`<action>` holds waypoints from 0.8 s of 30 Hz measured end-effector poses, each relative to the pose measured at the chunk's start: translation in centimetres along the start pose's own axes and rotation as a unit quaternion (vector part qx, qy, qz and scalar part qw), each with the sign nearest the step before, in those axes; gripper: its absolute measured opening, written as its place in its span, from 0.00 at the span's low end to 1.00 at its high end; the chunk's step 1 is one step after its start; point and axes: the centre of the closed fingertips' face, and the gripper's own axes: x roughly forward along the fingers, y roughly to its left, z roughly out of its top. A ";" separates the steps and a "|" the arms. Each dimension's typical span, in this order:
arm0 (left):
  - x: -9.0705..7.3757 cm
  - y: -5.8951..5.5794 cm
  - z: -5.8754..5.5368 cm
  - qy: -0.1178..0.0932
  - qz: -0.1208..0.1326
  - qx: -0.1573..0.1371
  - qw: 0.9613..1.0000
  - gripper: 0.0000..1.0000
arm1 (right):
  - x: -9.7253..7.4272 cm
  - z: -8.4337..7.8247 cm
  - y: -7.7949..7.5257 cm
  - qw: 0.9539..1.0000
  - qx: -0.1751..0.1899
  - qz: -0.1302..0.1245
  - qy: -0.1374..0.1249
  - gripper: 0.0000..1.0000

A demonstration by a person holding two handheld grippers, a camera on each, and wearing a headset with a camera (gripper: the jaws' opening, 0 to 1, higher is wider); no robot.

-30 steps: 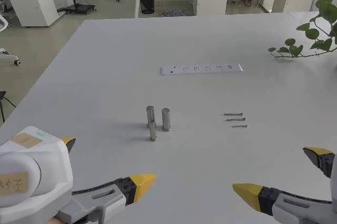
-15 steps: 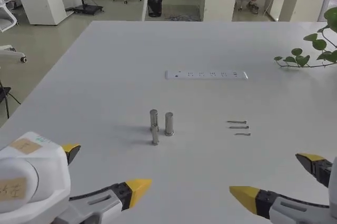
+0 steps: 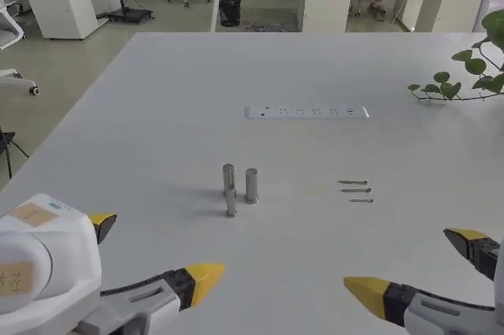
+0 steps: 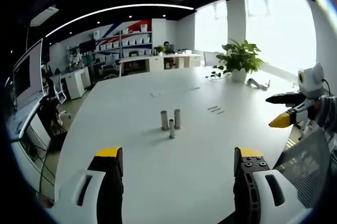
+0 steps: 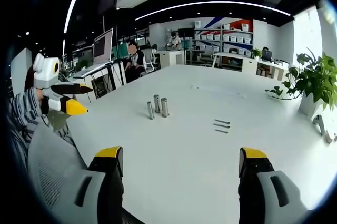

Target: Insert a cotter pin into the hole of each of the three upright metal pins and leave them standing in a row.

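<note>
Fingers (image 4: 109,156) of the left gripper (image 4: 178,153) stand wide apart with nothing between them. In the head view the left gripper (image 3: 155,248) sits at the lower left of the frame, over the white worktop (image 3: 142,130). The right gripper (image 5: 180,153) likewise has its fingers spread wide and empty. In the head view the right gripper (image 3: 409,260) lies at the lower right of the frame.

Three pins (image 3: 236,187) stand upright just left of the frame's centre. Two are side by side at the back and the third is close in front of the left one, so they form a tight cluster, not a row. Three cotter pins (image 3: 356,190) lie flat on the worktop right of centre, parallel and ranged one below another in the frame. They are well apart from the pins, and both grippers are well apart from either group.

A power strip (image 3: 307,112) lies above centre, and plant (image 3: 465,75) leaves enter at the upper right edge.
</note>
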 end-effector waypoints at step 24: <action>0.2 0.2 -0.2 0.005 0.005 -0.005 1.000 0.84 | 0.3 -0.2 -0.2 1.000 0.006 0.003 0.003 0.89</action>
